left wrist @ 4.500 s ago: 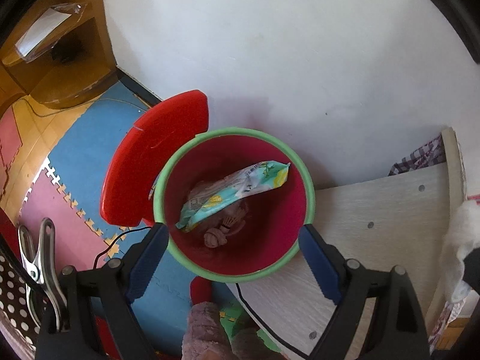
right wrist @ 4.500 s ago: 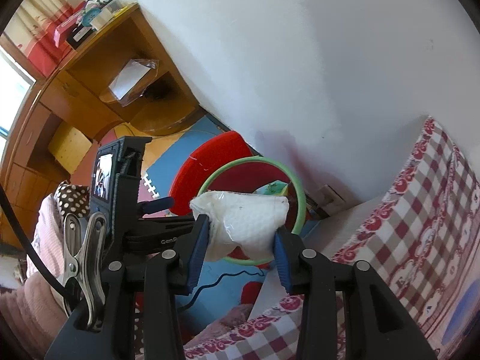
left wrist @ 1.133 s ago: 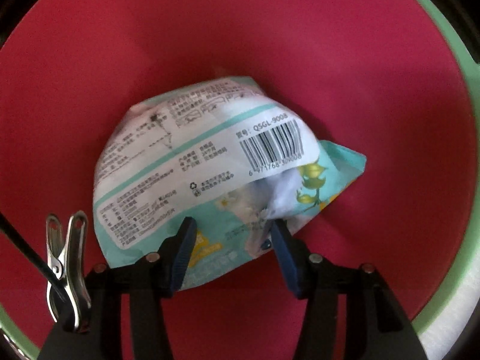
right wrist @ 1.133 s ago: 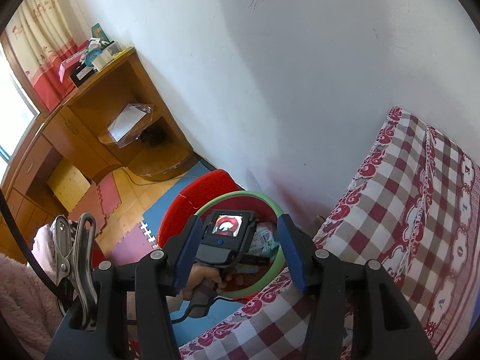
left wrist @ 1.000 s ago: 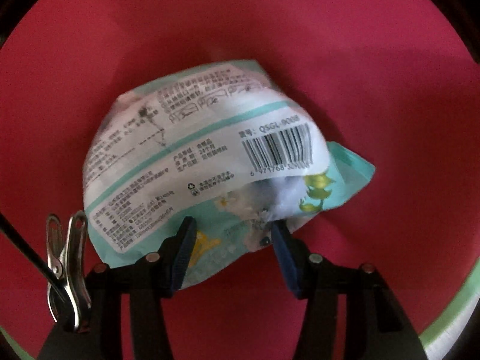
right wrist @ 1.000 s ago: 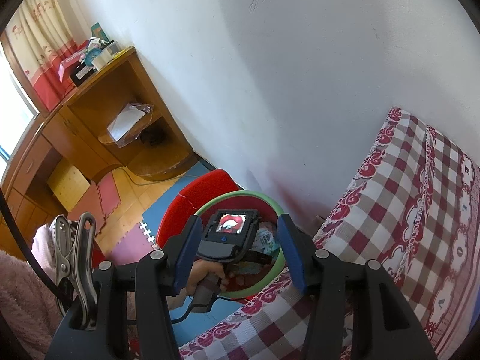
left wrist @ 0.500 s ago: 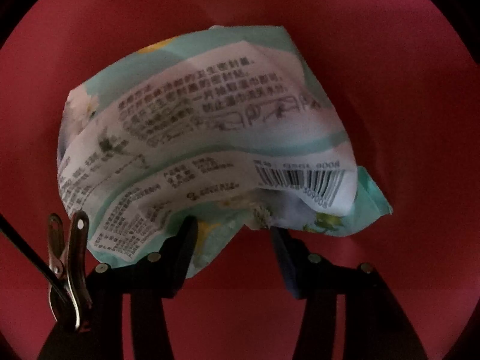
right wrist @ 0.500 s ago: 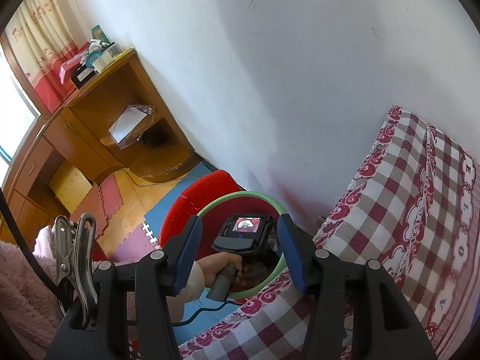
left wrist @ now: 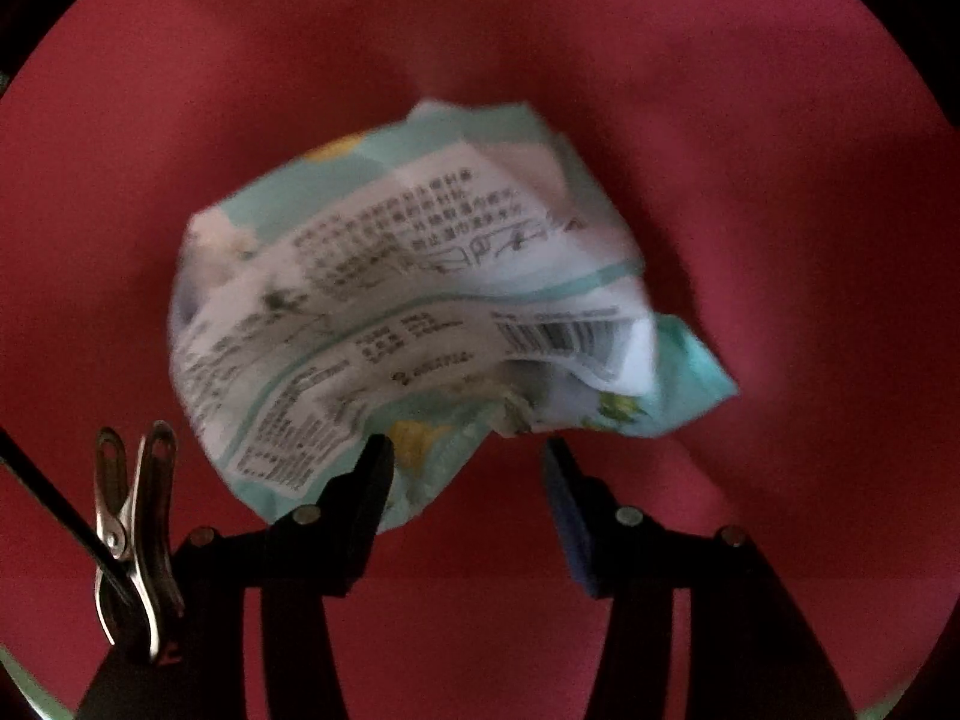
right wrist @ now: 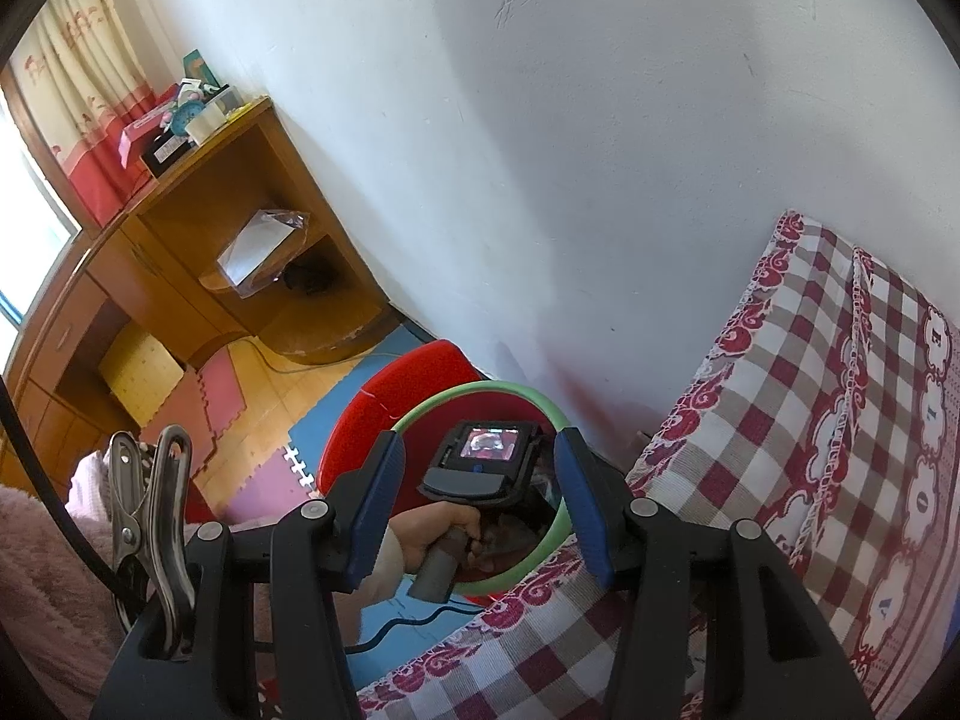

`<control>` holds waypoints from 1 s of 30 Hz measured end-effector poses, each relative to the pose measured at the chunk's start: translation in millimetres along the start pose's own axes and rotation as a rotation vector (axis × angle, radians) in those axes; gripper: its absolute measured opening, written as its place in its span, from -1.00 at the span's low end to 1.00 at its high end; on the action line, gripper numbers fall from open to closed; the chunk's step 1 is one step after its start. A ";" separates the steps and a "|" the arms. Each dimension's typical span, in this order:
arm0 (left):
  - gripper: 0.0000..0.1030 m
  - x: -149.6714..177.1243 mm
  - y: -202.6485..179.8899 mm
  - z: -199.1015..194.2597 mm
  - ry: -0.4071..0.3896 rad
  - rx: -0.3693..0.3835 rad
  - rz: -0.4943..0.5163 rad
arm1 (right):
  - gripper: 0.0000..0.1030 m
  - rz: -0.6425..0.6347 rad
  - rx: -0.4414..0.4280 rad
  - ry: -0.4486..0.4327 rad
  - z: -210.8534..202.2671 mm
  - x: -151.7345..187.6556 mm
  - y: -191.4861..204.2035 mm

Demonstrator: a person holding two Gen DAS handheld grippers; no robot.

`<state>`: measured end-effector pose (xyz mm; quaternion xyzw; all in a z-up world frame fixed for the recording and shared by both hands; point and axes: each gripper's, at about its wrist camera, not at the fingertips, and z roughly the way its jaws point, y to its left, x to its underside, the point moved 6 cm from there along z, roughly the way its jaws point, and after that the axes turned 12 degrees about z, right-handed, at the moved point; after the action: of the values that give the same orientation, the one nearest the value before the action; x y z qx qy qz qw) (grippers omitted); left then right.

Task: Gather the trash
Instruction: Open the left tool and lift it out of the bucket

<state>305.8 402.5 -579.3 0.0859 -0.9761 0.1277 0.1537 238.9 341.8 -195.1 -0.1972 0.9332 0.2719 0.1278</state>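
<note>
Left gripper (left wrist: 465, 456), jaws spread and pinching nothing, points into the red plastic bin (left wrist: 780, 150); the crumpled mint-and-white wrapper (left wrist: 420, 312) lies just above its fingertips, long axis running left-right across mid-frame.

Right gripper (right wrist: 477, 495) jaws apart, empty; left hand (right wrist: 435, 534) reaching into red bin (right wrist: 528, 396).

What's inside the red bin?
A crumpled teal-and-white wrapper lies inside the red bin, with the left hand-held gripper open over it. Whatever is underneath the wrapper is hidden.
</note>
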 end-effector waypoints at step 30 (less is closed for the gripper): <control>0.06 126.4 2.8 -175.1 -0.344 -0.117 0.003 | 0.05 -0.002 0.015 -0.014 -8.0 0.7 12.0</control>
<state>235.4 437.2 -378.1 0.0961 -0.9938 0.0543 -0.0108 232.0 346.4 -183.3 -0.1952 0.9341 0.2661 0.1361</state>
